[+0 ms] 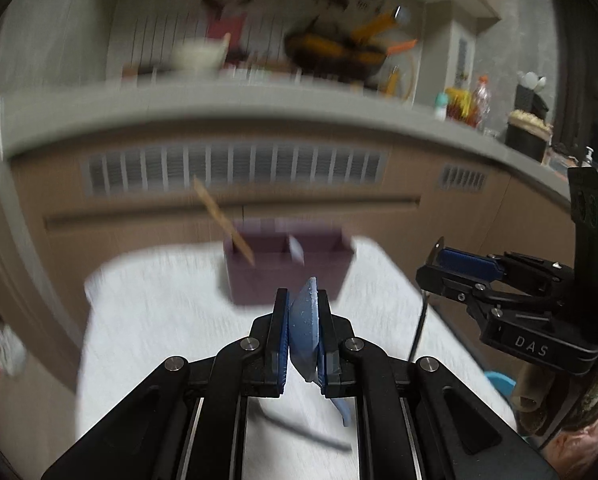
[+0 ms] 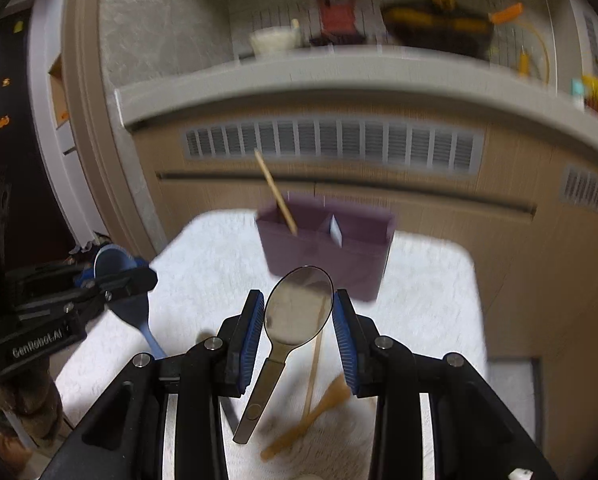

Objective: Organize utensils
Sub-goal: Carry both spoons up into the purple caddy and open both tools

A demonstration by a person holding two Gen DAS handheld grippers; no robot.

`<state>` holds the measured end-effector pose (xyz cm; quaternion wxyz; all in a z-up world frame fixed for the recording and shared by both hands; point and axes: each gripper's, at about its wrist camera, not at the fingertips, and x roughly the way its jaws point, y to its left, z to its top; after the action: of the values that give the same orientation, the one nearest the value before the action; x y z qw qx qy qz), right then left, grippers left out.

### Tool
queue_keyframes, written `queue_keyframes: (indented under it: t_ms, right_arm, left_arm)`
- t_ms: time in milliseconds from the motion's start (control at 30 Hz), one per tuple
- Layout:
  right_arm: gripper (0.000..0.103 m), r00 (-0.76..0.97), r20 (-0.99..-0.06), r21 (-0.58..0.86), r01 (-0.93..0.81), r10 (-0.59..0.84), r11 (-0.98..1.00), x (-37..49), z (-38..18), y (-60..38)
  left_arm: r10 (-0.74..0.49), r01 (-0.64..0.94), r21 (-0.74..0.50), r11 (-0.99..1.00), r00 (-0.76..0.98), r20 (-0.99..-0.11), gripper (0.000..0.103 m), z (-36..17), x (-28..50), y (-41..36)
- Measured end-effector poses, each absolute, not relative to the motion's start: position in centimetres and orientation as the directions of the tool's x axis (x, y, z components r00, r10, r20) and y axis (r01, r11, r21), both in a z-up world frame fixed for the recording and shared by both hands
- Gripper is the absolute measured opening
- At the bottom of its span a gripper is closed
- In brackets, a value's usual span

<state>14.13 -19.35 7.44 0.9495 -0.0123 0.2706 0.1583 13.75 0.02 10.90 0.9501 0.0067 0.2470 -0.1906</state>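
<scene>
A purple divided organizer box (image 1: 287, 268) stands at the far end of a white towel-covered table (image 1: 159, 312); it also shows in the right wrist view (image 2: 327, 256). A wooden chopstick (image 2: 277, 196) leans in its left compartment. My left gripper (image 1: 303, 340) is shut on a blue plastic spoon (image 1: 305, 328), held above the table; the spoon also shows in the right wrist view (image 2: 133, 308). My right gripper (image 2: 299, 332) is shut on the bowl of a metal spoon (image 2: 295, 312), handle hanging down. The right gripper also shows at the right of the left wrist view (image 1: 451, 264).
A tan plastic fork (image 2: 315, 416) and a wooden chopstick (image 2: 315, 364) lie on the towel below my right gripper. A dark thin utensil (image 1: 307, 432) lies on the towel under my left gripper. A cabinet with vents (image 2: 331, 144) stands behind the table.
</scene>
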Motion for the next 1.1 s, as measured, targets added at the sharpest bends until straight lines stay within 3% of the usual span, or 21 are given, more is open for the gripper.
queue_keyframes:
  t_ms: [233, 433, 700, 867, 1100]
  right_arm:
    - [0.033, 0.925, -0.311, -0.059, -0.247, 0.217, 0.967, 16.8, 17.9, -20.0]
    - [0.033, 0.965, -0.228, -0.132, -0.163, 0.13, 0.978, 21.8, 21.2, -20.0]
    - [0.033, 0.959, -0.279, -0.15, -0.102, 0.056, 0.983, 29.6, 15.3, -19.6]
    - [0.033, 0.924, -0.381, -0.129, -0.082, 0.027, 0.988, 32.5, 10.1, -19.8]
    - [0.033, 0.89, -0.456, -0.135, -0.066, -0.003, 0.989, 33.5, 4.8, -18.9]
  left_arm:
    - [-0.307, 0.33, 0.03, 0.943, 0.905, -0.295, 0.011, 20.2, 18.8, -0.8]
    - [-0.272, 0.307, 0.101, 0.946, 0.925, -0.265, 0.011, 21.5, 25.3, -2.4]
    - [-0.235, 0.293, 0.106, 0.95, 0.898, -0.372, 0.011, 15.3, 32.7, -4.4]
    - [-0.189, 0.266, 0.108, 0.958, 0.868, -0.459, 0.011, 9.9, 35.8, -4.9]
    - [-0.145, 0.224, 0.084, 0.971, 0.832, -0.535, 0.013, 4.4, 37.3, -5.4]
